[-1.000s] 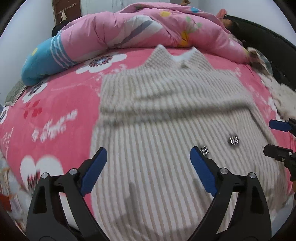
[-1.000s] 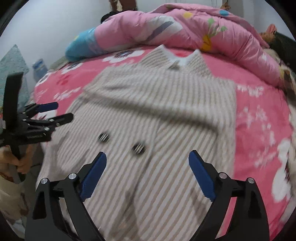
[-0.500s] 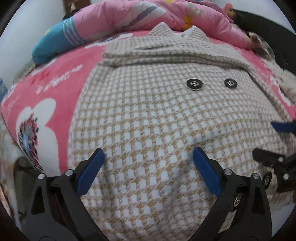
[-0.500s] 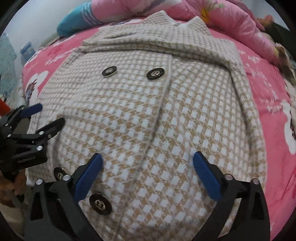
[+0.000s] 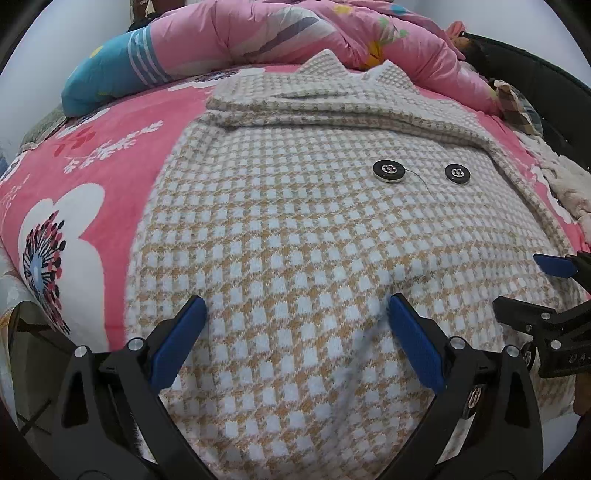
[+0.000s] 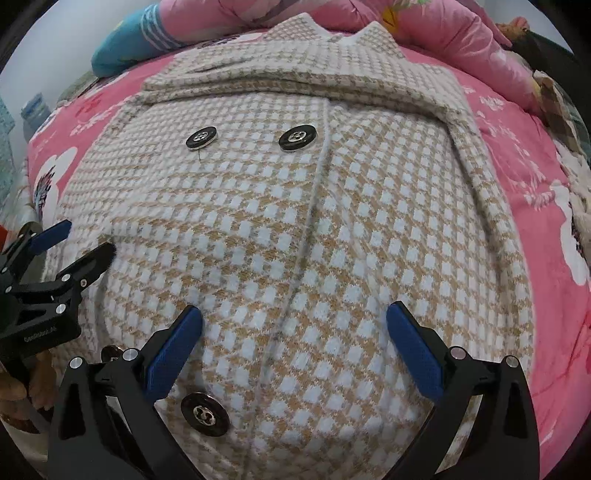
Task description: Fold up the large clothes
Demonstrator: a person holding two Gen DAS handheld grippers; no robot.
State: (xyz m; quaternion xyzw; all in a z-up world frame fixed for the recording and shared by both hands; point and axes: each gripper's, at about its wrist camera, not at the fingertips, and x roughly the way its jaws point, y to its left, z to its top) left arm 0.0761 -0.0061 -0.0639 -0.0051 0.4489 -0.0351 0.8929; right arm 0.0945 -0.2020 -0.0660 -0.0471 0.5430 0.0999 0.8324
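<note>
Now: both grippers wide over the coat hem

Houndstooth coat (image 5: 295,221) lies flat, front up, on the pink floral bedsheet (image 5: 110,155), collar toward the rolled pink quilt (image 5: 280,33). Left gripper (image 5: 295,314) sits low over the near hem, blue pads spread, jaws just finished opening, only flat cloth under the gap. Right gripper (image 6: 293,321) same, fingers apart, nothing pinched; black button (image 6: 204,413) by its left pad.
</note>
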